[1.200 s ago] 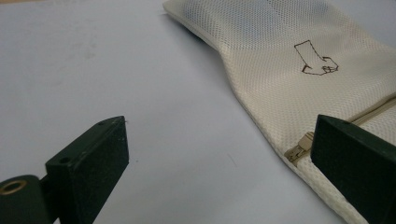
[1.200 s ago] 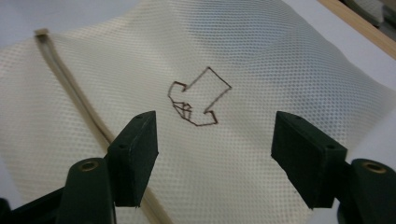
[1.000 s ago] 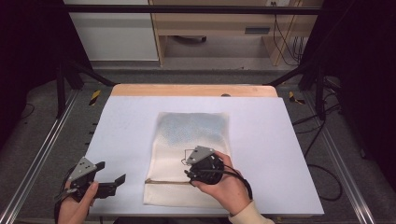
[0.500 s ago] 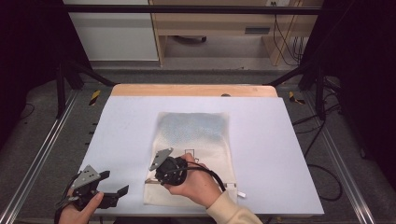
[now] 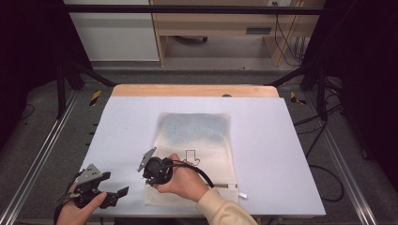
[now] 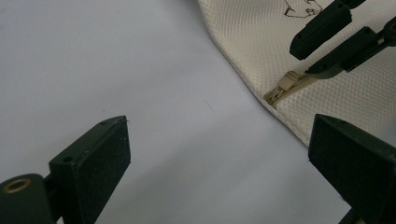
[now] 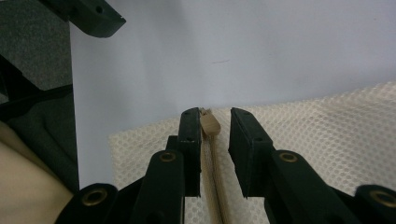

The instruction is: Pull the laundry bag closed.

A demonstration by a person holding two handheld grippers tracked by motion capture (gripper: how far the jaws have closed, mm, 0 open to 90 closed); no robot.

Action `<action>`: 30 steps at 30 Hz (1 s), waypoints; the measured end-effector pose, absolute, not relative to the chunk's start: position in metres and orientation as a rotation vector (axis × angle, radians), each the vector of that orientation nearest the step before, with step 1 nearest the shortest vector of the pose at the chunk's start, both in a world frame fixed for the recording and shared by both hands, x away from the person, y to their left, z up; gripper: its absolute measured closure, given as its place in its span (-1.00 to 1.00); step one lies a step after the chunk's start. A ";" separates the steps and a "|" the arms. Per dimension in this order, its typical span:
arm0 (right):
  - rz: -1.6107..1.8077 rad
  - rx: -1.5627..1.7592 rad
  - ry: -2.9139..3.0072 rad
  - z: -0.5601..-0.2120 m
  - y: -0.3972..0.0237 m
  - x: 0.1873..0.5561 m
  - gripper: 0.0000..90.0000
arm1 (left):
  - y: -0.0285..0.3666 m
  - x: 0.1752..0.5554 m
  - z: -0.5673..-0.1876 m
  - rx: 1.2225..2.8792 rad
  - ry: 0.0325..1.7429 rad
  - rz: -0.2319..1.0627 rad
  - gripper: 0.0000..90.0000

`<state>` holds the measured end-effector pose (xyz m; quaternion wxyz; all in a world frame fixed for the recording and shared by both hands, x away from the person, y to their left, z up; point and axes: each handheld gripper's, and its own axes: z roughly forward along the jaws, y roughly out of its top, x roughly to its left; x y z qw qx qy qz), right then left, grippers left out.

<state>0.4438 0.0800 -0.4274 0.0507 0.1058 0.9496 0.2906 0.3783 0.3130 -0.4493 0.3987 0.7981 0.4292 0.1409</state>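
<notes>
Straddling the zipper pull [image 7: 209, 125] with my right gripper [image 7: 215, 122], jaws slightly apart, unclamped; next I close. My left gripper [image 6: 219, 149] idles wide open, empty.

No words, brands or numbers could be read anywhere. The one sign was an outlined arrow [image 5: 191, 158] printed in dark line on the cream mesh pouch [image 5: 202, 140], pointing toward the person; beside the pouch's edge in the left gripper view, part of that drawing [image 6: 302, 8] showed.
</notes>
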 end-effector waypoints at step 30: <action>0.932 0.280 2.917 -0.411 0.081 0.446 0.81 | 0.279 0.370 -0.448 2.049 0.967 0.251 -0.72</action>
